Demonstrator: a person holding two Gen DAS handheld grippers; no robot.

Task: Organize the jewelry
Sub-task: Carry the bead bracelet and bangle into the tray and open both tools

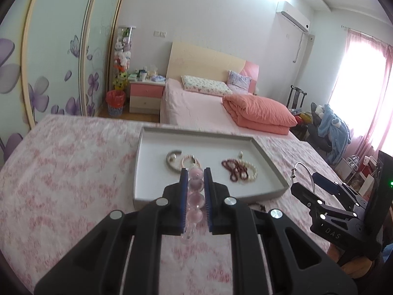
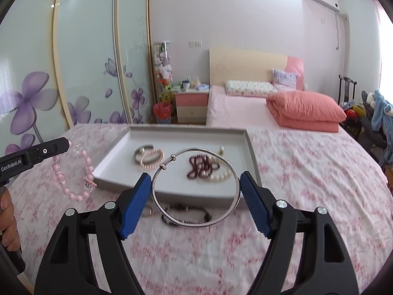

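Observation:
A grey tray [image 1: 267, 152] [image 2: 250, 147] lies on the pink floral cloth. It holds a silver cuff [image 1: 170, 162], a pink bead bracelet [image 1: 186, 161], a dark red bead strand [image 1: 233, 169] and a pearl strand [image 1: 250, 168]. My left gripper [image 1: 195, 172] is shut on a pink and clear bead bracelet [image 1: 195, 186] [image 2: 73, 172], held above the tray's near edge. My right gripper [image 2: 195, 179] is shut on a silver bangle [image 2: 195, 186] [image 1: 303, 169], held above the tray's front edge. A dark bead bracelet [image 2: 186, 215] lies on the cloth in front of the tray.
A small silver piece [image 2: 147, 211] lies on the cloth left of the dark bracelet. Behind the table are a bed [image 2: 240, 108] with a folded coral quilt [image 2: 307, 113], a nightstand [image 2: 191, 105] and a flowered wardrobe [image 2: 86, 61].

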